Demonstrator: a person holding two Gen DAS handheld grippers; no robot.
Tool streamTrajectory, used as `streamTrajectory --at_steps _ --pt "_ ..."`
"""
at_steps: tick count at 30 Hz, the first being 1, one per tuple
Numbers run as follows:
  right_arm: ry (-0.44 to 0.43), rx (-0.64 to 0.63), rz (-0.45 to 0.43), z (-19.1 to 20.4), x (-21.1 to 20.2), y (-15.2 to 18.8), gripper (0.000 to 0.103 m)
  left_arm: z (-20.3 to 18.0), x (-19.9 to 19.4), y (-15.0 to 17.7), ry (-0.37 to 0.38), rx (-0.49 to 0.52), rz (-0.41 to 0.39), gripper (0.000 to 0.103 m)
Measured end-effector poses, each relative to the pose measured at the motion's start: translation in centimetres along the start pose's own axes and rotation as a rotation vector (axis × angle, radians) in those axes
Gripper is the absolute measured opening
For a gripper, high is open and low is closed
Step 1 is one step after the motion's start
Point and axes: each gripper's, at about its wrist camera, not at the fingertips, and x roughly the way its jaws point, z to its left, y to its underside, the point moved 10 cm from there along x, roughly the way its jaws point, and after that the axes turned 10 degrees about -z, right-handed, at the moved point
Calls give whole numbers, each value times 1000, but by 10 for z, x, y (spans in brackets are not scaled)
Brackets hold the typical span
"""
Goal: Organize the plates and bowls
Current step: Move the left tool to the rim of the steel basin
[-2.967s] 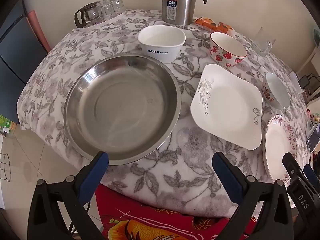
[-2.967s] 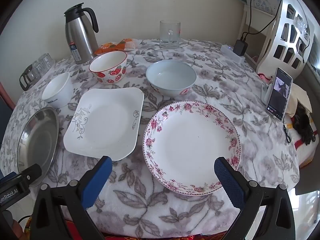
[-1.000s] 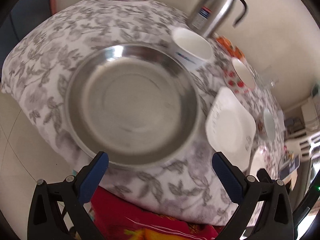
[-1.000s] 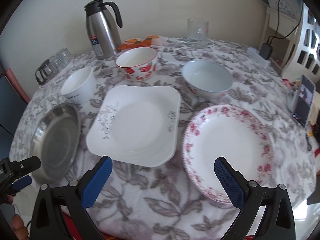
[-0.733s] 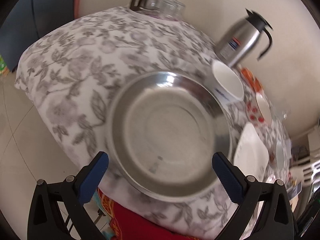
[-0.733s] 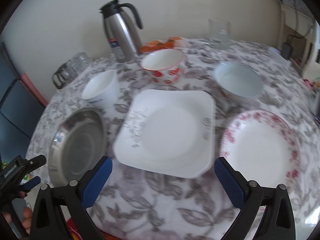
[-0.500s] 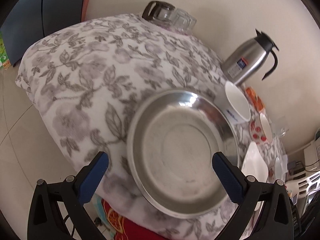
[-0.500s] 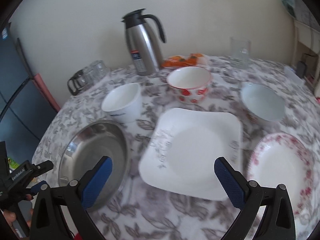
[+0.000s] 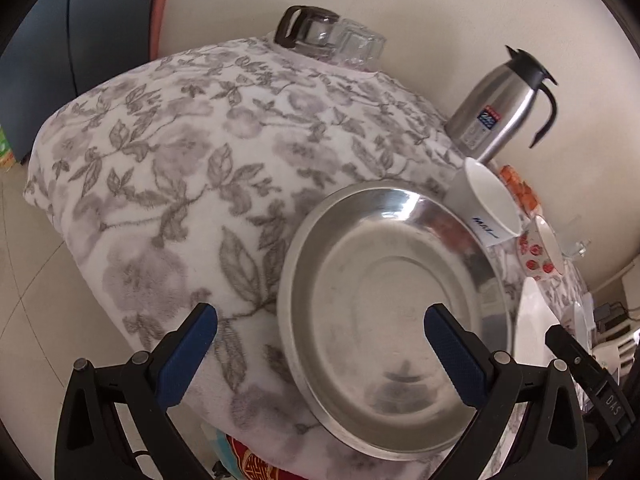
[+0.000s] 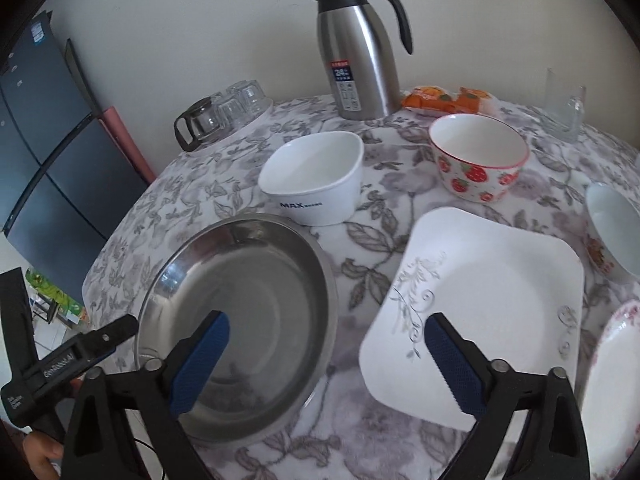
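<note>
A round steel pan (image 10: 260,288) lies at the table's near left. My left gripper (image 9: 320,320) is open, straddling the pan's (image 9: 392,280) left rim, one finger over the cloth and one over the pan's inside. My right gripper (image 10: 326,324) straddles the pan's right rim, its jaws closing with no pad touching anything; its right finger hangs over the edge of the square white plate (image 10: 488,300). Behind stand a white "MAX" bowl (image 10: 316,176), a strawberry bowl (image 10: 478,160) and a pale bowl (image 10: 616,224). A pink-flowered plate (image 10: 616,380) lies at the far right.
A steel thermos jug (image 10: 356,52), orange snack packets (image 10: 444,100), a glass mug (image 10: 566,108) and upturned glasses (image 10: 224,114) stand along the table's back. The flowered cloth (image 9: 180,160) hangs over the left edge above a tiled floor. A dark cabinet (image 10: 44,152) stands left.
Both grippers have swung left. The left one went from facing the pan to straddling its left rim; the right one left the two plates and came over the pan's right rim.
</note>
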Motion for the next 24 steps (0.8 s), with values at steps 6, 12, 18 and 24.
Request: streamTrajectory --at_steps 6,12,18,24 --pt "-40 -18 56 9 21 6 78 9 13 5 -20 -21 33 103" --pt "-50 -24 92 10 39 9 53 13 23 8 -26 -24 56 103" --pt "-37 -21 125 6 54 13 38 15 30 8 -36 -17 62 90" --pt "-28 -15 149 2 64 16 28 17 35 9 -42 -13 59 72"
